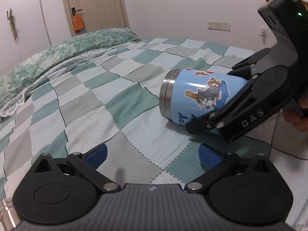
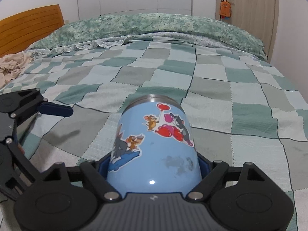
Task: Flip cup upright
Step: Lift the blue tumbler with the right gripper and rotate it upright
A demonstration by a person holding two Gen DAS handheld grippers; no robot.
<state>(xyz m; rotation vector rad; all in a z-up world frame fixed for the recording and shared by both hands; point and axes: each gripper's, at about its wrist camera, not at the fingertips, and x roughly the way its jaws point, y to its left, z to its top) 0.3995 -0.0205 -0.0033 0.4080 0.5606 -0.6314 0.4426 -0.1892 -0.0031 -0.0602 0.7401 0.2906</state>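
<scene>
Right gripper (image 2: 154, 166) is clamped on the cup (image 2: 154, 144) base, its long axis pointing rim-forward over the bed (image 2: 231, 88); left gripper (image 1: 152, 156) hangs open nearby.

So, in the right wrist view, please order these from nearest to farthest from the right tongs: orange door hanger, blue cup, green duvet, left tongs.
1. blue cup, held between the right tongs.
2. left tongs, left side, open.
3. green duvet, across the bed.
4. orange door hanger, upper right, on the door.
</scene>
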